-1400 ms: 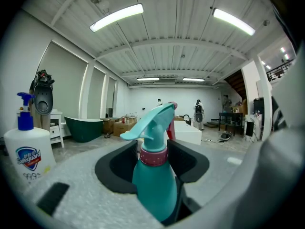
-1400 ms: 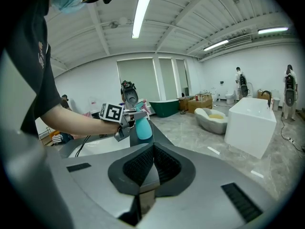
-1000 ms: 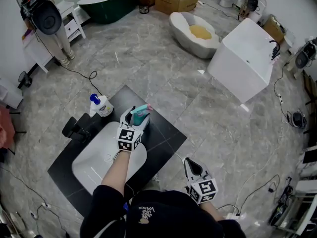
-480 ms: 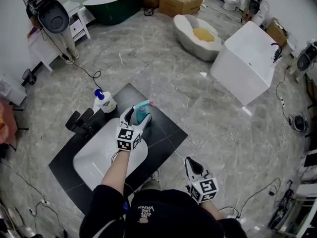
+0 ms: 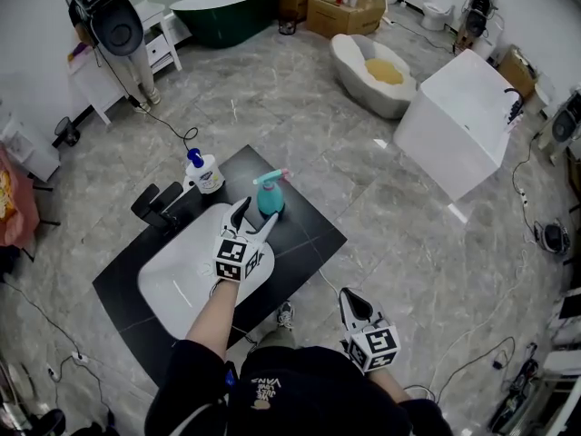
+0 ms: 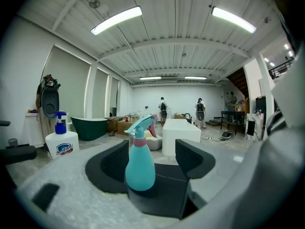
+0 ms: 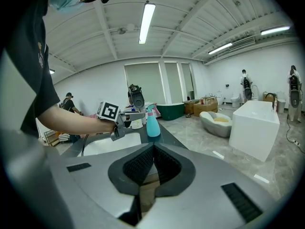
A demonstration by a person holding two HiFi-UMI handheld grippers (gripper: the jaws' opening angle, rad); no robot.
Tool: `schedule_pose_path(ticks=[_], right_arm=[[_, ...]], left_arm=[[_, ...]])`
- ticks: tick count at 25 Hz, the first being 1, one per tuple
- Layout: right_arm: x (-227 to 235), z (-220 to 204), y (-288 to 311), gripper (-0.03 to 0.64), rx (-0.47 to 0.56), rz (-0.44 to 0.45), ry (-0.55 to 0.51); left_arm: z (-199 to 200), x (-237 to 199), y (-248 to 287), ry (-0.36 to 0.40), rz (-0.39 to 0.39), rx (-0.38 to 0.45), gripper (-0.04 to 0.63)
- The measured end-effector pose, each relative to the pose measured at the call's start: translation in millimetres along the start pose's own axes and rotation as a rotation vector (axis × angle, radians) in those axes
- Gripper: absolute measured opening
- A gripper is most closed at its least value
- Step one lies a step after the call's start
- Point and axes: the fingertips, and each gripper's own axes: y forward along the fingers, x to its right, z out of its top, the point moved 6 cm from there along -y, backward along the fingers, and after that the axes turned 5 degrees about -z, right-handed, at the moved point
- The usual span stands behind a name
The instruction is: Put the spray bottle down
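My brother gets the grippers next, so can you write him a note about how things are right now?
Left gripper: open, jaws wide apart, holding nothing.
Right gripper: shut and empty, close to the person's body.
The teal plastic spray bottle stands upright on the black countertop, just ahead of the left gripper's jaws and beside the white sink basin.
Done: the bottle is down.
Left: probably only to draw the left gripper back without knocking the bottle.
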Motion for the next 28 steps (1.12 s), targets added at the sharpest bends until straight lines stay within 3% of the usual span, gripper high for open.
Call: schedule_pose_path(ticks=[7, 14, 28], right_arm=[[-9, -13, -25, 0.005, 0.021, 0.047, -0.011], [-16, -20, -53, 0.005, 0.031, 0.061, -0.010], [-29, -50, -100, 0.005, 0.075, 0.100, -0.004]], left_arm=[[3, 37, -41, 0.012, 0.008, 0.005, 0.296], [0, 79, -82, 0.035, 0.019, 0.011, 0.173], [-18, 165, -167, 0.033, 0.046, -0.021, 0.050]])
